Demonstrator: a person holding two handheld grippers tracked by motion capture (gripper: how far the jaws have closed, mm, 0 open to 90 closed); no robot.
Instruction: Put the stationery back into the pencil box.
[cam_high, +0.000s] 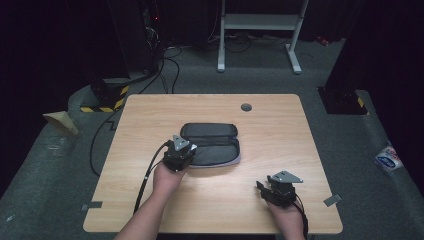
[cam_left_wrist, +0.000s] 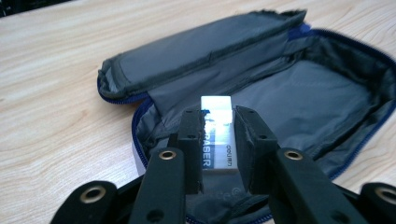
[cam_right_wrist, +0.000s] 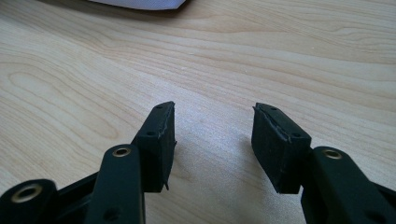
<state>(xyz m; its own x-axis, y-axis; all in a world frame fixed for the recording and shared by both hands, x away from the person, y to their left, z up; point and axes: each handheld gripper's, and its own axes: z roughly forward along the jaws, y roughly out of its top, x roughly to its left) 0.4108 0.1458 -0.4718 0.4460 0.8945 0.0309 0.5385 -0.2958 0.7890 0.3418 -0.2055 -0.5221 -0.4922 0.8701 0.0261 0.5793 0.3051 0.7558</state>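
Clamped between the jaws of my left gripper (cam_left_wrist: 217, 140): one eraser (cam_left_wrist: 217, 135), held over one open pencil case (cam_left_wrist: 299, 93).

Left to right, I count two grippers, one eraser and one grey case, unzipped and lying flat near the middle of the wooden table (cam_high: 280, 150). My right gripper (cam_right_wrist: 212, 140) hovers low over bare wood, jaws wide apart and holding nothing, well apart from the case. Around the table lie grey carpet, black cables and a white metal stand (cam_high: 260, 22) against a dark room.
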